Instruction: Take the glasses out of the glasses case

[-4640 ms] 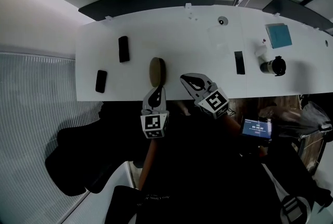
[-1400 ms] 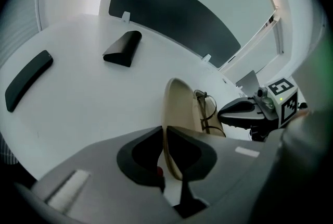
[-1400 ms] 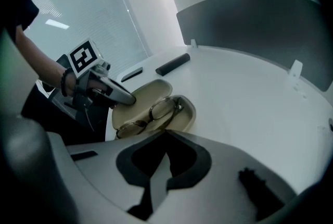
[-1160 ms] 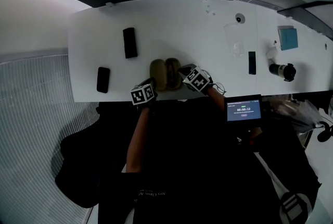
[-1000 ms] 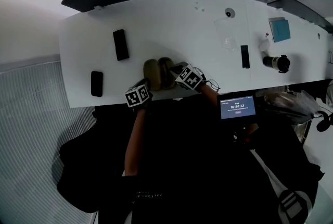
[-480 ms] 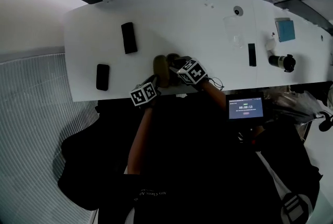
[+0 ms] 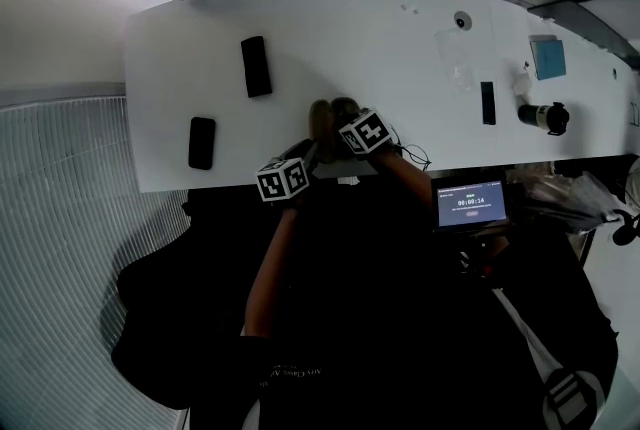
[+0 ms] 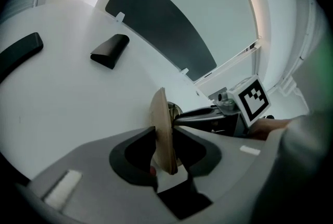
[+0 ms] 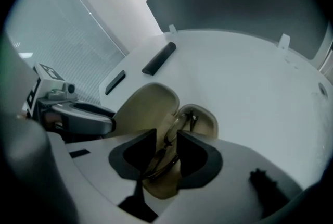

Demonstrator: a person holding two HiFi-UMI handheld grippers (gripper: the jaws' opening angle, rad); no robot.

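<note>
The tan glasses case (image 7: pixel 322 118) stands open near the table's front edge. My left gripper (image 7: pixel 303 161) grips the raised lid (image 8: pixel 160 116) edge-on; its jaws are opening, and the lid still fills the gap between them (image 8: pixel 164 137). The glasses (image 9: pixel 183 121), thin dark wire frames, lie folded in the lower shell (image 9: pixel 205 117). My right gripper (image 9: pixel 166 140) points steeply down over them, its jaws opening. One part of the frame runs between the fingers, apart from the pads. In the head view the right gripper (image 7: pixel 350 121) covers the case's right half.
Two black oblong objects (image 7: pixel 256 66) (image 7: pixel 201 142) lie at the table's left. A black bar (image 7: pixel 487 103), a black cylinder (image 7: pixel 545 118), a blue pad (image 7: pixel 548 58) and a clear plastic piece (image 7: pixel 455 58) are at the right. A small lit screen (image 7: pixel 470 203) sits below the front edge.
The right gripper has shifted left over the case's lower half and its jaws have spread. The lid has tipped up, so the case looks narrower from above.
</note>
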